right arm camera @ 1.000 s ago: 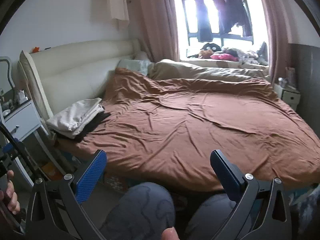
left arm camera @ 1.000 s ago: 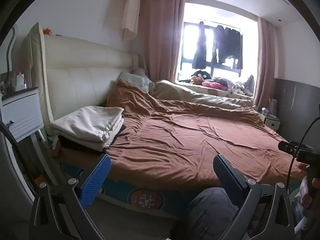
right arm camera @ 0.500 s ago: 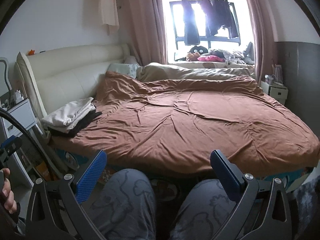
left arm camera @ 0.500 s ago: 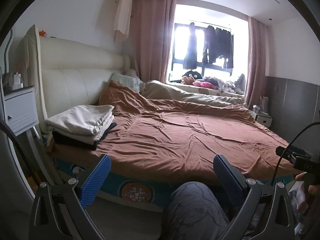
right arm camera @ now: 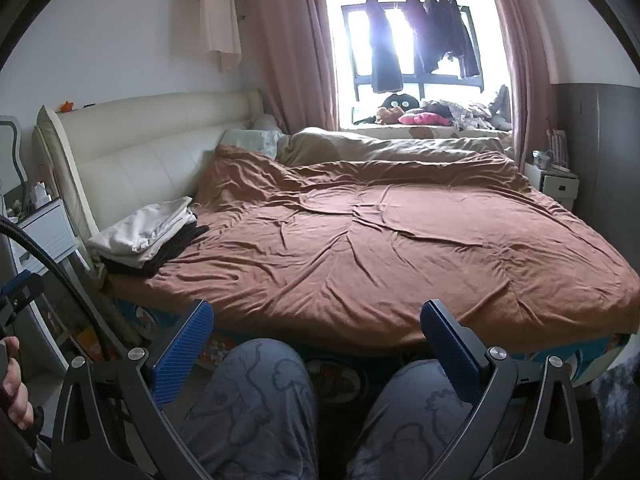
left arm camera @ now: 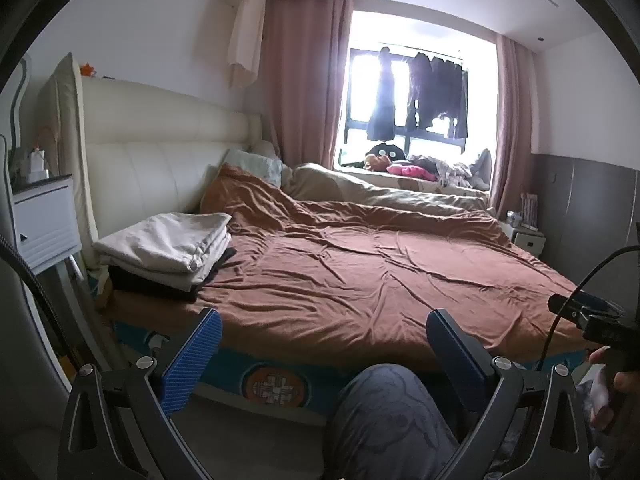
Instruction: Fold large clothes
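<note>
On the bed's far-left corner, folded clothes stack (left arm camera: 168,248), well beyond both wide-open, empty claws (left arm camera: 320,344) (right arm camera: 316,332).

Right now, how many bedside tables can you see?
2: a white bedside table left of the bed by the headboard, another bedside table far right near the window curtain. Others may be hidden.

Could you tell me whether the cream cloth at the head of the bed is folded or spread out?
Folded. The cream cloth lies in neat stacked layers with squared edges, on top of a dark folded garment, beside the headboard.
</note>
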Demonstrator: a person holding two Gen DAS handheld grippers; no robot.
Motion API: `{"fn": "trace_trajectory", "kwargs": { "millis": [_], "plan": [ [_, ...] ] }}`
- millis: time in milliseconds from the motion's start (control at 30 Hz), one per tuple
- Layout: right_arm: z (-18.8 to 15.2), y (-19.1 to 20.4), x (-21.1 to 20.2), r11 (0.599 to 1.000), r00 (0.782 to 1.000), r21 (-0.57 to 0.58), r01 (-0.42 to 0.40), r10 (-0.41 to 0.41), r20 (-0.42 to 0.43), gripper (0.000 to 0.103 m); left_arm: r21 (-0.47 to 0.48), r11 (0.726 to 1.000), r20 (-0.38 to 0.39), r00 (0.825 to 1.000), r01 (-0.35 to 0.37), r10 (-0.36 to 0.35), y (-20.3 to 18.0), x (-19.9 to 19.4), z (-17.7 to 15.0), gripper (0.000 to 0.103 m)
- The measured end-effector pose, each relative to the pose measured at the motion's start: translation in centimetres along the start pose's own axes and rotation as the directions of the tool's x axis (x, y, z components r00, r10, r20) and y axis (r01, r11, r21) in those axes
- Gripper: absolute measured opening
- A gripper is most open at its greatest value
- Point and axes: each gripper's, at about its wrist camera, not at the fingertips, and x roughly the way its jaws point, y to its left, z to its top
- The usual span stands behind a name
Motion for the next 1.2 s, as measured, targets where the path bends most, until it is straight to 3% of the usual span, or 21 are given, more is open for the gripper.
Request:
{"fn": "trace_trajectory", "kwargs": {
  "millis": [1200],
  "plan": [
    [-0.05, -0.41, 0.21, 1.000, 1.000, 0.020, -0.004, 0.005, -0.020, 0.103, 0.004, 1.000, -0.005, 1.000, 0.005, -0.005, -0.32, 0.35, -0.14, 0.103]
  ]
}}
